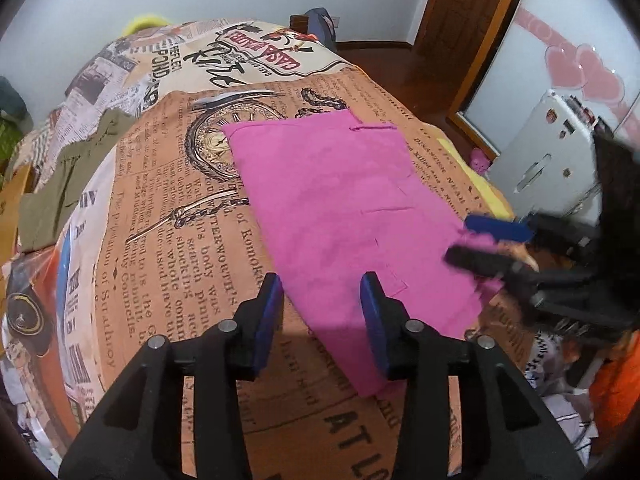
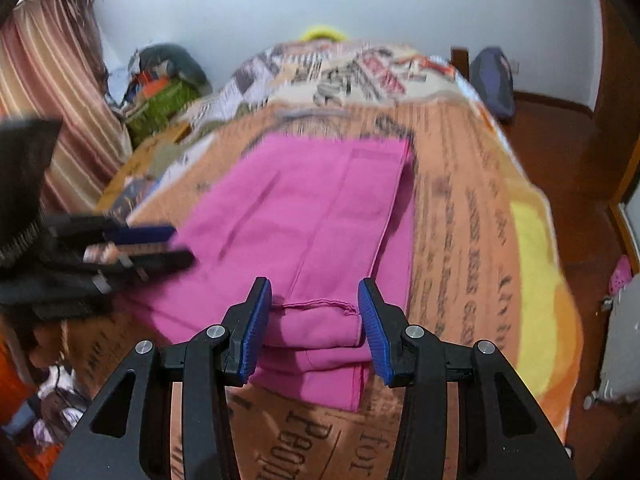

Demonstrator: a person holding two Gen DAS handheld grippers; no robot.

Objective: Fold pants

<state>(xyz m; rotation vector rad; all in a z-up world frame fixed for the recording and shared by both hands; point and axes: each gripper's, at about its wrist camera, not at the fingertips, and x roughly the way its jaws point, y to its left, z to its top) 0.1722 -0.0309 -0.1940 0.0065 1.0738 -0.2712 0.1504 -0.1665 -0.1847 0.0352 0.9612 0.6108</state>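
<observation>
Pink pants lie flat on the bed's newspaper-print cover, folded lengthwise into a long strip; they also show in the right wrist view, with a bunched end near the camera. My left gripper is open and empty over the near edge of the pants. My right gripper is open, its fingers either side of the bunched end. The right gripper shows in the left wrist view at the pants' right edge. The left gripper shows in the right wrist view at the pants' left edge.
An olive-green garment lies on the bed's left side. A white appliance and a wooden door stand to the right. A pile of bags sits by the striped curtain. The bed's right edge drops to a wooden floor.
</observation>
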